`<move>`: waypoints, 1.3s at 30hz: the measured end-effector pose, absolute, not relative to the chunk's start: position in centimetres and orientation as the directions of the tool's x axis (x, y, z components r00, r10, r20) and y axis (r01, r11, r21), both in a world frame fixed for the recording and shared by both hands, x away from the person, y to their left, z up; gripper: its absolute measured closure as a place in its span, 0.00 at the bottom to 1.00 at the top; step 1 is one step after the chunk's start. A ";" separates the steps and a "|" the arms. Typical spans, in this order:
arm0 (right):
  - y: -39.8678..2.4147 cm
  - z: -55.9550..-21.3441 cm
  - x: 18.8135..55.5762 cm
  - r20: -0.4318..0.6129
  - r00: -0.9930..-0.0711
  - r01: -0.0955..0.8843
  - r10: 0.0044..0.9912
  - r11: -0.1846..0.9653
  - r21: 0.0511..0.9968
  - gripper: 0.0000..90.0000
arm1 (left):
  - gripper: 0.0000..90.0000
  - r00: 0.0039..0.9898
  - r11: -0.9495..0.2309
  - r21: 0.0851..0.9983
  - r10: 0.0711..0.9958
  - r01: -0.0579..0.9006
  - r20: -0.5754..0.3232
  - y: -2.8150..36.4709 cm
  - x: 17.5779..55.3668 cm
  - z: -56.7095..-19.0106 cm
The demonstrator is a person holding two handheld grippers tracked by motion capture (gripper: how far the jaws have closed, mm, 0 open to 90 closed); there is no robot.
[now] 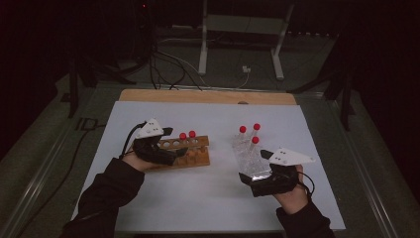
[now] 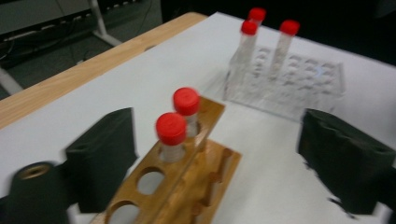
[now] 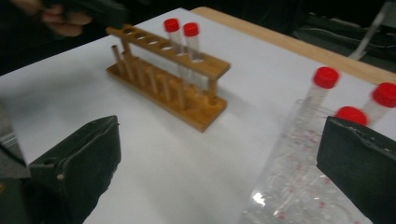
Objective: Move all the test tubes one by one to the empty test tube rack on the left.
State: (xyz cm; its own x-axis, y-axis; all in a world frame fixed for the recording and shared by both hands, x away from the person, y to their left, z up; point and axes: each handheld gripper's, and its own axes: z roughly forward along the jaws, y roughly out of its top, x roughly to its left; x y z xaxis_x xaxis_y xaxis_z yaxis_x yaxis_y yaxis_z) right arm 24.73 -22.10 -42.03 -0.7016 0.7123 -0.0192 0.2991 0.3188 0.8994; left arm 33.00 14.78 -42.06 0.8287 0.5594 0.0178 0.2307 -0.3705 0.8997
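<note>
Left gripper gapes around wooden rack, right gripper beside clear rack

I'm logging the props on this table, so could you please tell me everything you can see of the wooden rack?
The wooden rack is a light-brown rack with a top bar of round holes, held on end posts above a base with a row of upright pegs. It stands level on the white sheet, left of the clear rack. Two red-capped tubes stand upright in neighbouring holes; the other holes are empty. The left tool is open around its near end.
</note>
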 end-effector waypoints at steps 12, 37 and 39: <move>-23.8 -41.2 27.3 -0.010 -0.669 0.313 0.743 0.293 0.904 0.00 | 0.02 0.875 -0.334 0.920 0.483 0.206 -0.020 15.0 30.6 -42.1; -25.1 -45.7 33.5 0.028 -0.600 0.448 0.799 0.307 0.839 0.06 | 0.02 0.896 -0.313 0.930 0.443 0.192 -0.036 14.9 29.3 -43.5; -25.2 -46.0 33.7 0.026 -0.593 0.456 0.805 0.308 0.835 0.10 | 0.02 0.897 -0.313 0.930 0.441 0.193 -0.037 14.9 29.3 -43.5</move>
